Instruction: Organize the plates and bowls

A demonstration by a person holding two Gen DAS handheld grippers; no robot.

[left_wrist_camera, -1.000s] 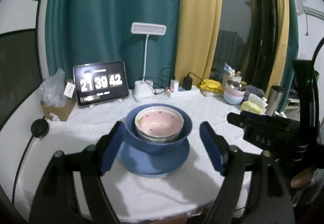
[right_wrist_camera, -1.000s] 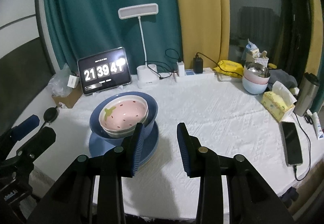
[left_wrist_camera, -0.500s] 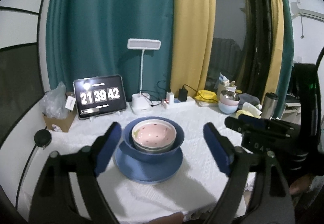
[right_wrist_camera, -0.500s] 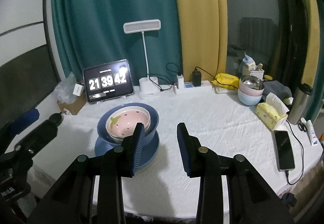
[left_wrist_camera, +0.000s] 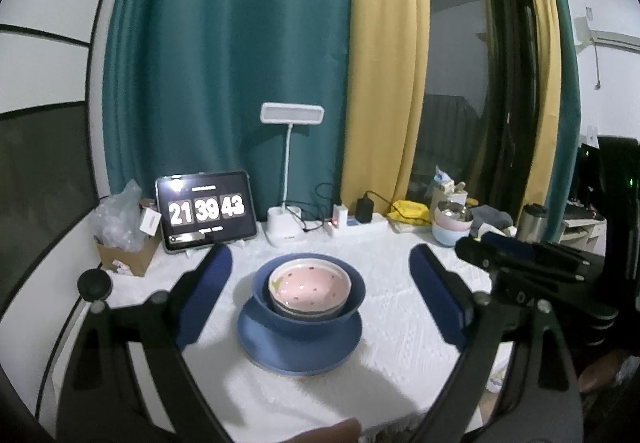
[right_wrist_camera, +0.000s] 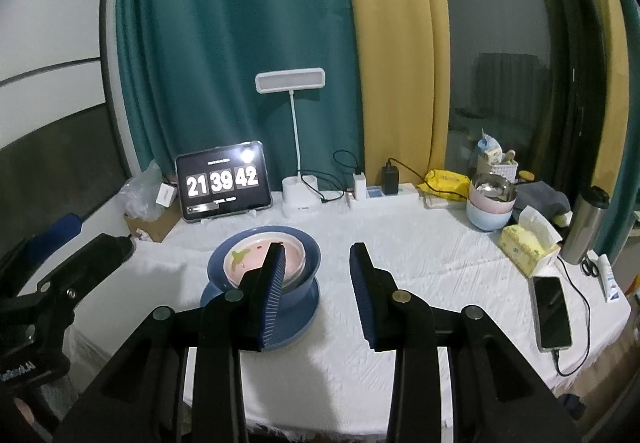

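Note:
A pink strawberry-pattern bowl (left_wrist_camera: 309, 283) sits nested in a blue bowl (left_wrist_camera: 356, 293), which stands on a blue plate (left_wrist_camera: 300, 347) on the white tablecloth. The stack also shows in the right wrist view: pink bowl (right_wrist_camera: 246, 261), blue bowl (right_wrist_camera: 310, 263), blue plate (right_wrist_camera: 304, 317). My left gripper (left_wrist_camera: 320, 293) is wide open and empty, pulled back from the stack. My right gripper (right_wrist_camera: 318, 287) is open and empty, held back with its left finger in front of the stack.
A tablet clock (left_wrist_camera: 206, 211), desk lamp (left_wrist_camera: 289, 199), power strip (left_wrist_camera: 360, 225) and cardboard box (left_wrist_camera: 128, 255) line the back of the table. Stacked pastel bowls (right_wrist_camera: 490, 203), a tissue box (right_wrist_camera: 528, 247), a steel flask (right_wrist_camera: 586, 229) and a phone (right_wrist_camera: 553, 313) lie at right.
Both grippers have drawn back and risen away from the stack, which now looks smaller and farther. The bowls and plate have not moved.

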